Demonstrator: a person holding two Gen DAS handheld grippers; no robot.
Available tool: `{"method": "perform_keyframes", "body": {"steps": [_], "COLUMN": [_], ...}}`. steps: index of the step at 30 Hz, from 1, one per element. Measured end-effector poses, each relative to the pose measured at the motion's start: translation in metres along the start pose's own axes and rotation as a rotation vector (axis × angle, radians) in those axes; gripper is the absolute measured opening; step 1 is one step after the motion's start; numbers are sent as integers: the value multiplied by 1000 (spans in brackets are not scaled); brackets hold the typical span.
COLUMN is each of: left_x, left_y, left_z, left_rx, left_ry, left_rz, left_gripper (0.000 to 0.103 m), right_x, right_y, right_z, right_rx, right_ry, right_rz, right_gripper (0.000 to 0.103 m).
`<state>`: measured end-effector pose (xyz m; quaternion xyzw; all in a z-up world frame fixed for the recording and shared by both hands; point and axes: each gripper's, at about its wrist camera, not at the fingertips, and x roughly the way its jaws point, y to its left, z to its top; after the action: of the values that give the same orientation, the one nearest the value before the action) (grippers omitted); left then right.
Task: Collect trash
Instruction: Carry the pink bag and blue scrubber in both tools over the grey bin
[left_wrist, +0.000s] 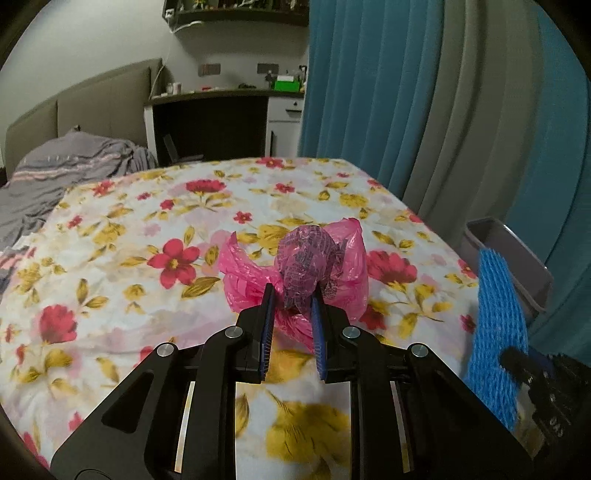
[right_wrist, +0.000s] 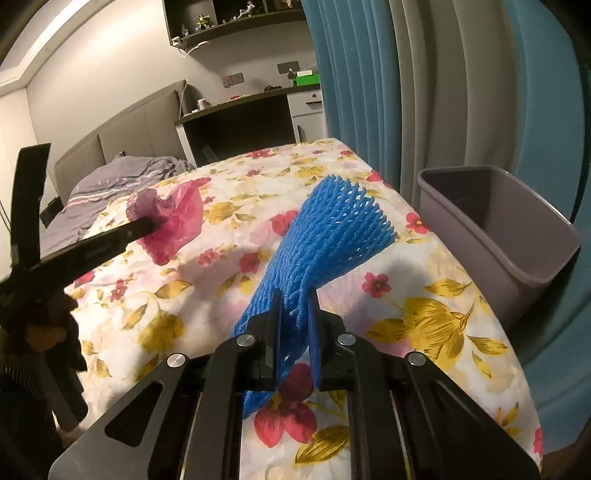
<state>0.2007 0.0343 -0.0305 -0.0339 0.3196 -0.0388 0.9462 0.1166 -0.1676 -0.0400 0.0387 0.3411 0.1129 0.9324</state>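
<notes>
My left gripper (left_wrist: 293, 295) is shut on a crumpled pink plastic bag (left_wrist: 332, 258) and holds it above the floral bedsheet (left_wrist: 147, 229). The bag also shows in the right wrist view (right_wrist: 177, 218), held by the left gripper (right_wrist: 149, 223). My right gripper (right_wrist: 295, 297) is shut on a blue foam fruit net (right_wrist: 332, 229) and holds it above the sheet. The net also shows at the right of the left wrist view (left_wrist: 496, 325). A grey trash bin (right_wrist: 517, 251) stands open to the right of the bed, beside the curtain; its rim shows in the left wrist view (left_wrist: 517, 251).
A teal and grey curtain (left_wrist: 443, 110) hangs along the right side. A grey rumpled blanket (left_wrist: 66, 166) lies at the bed's far left by the headboard. A dark desk (left_wrist: 221, 122) with small items stands behind the bed.
</notes>
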Motion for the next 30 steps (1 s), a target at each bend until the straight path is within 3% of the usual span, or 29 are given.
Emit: {"method": "perform_keyframes", "body": {"steps": [8,16,24,30], "left_x": [-28,-27,-15,16], "left_y": [-32,-81,-152,-210], "left_z": [3,11,34,51], "left_rx": [55,119,178,185], "left_ry": [-43,-50,-57,-24], "left_rz": [-49,-118,-231,-361], "left_gripper": [18,18,18,18], "right_x": [-21,-35,-38,-30], "right_y": [-8,-38,-105,-157], "right_z": [12,24,50,65], "right_rx": [-6,0,44,108], "right_ry": [-35,-69,-125,-169], "right_rz": [-21,-71,-203,-296], "right_gripper": [13,13,13,13]}}
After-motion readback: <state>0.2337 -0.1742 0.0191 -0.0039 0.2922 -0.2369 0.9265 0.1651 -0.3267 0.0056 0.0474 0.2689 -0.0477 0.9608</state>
